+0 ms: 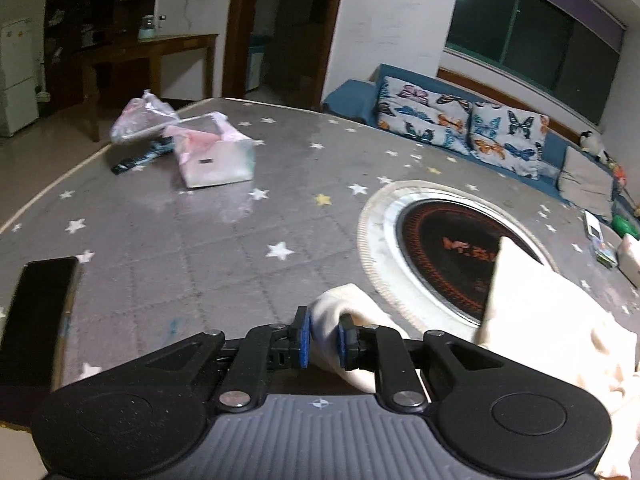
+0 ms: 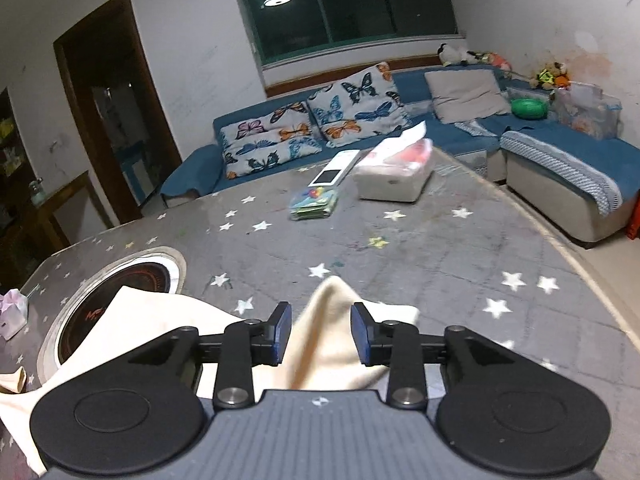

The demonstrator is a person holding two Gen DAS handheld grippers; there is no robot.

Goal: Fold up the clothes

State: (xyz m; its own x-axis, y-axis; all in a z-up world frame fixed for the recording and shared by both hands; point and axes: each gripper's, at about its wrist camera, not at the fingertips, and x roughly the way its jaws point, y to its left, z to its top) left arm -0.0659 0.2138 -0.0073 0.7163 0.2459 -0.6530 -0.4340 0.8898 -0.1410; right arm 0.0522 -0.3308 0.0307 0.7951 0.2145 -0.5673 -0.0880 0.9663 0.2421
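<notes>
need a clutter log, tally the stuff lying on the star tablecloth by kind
cream fabric garment: 1
tissue packs, pink-white and white: 2
black slab phone: 1
clear plastic bag: 1
colourful card packet: 1
white flat remote-like device: 1
total: 7

Soft matt cream cloth (image 2: pixel 332 332); glossy star-printed table cover (image 2: pixel 420 248)

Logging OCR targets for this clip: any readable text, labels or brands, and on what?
None can be read.
Red lettering on the round black induction hob set into the grey star-print table: too blurred, partly covered by the cream cloth.
White booklet: print too small.
</notes>
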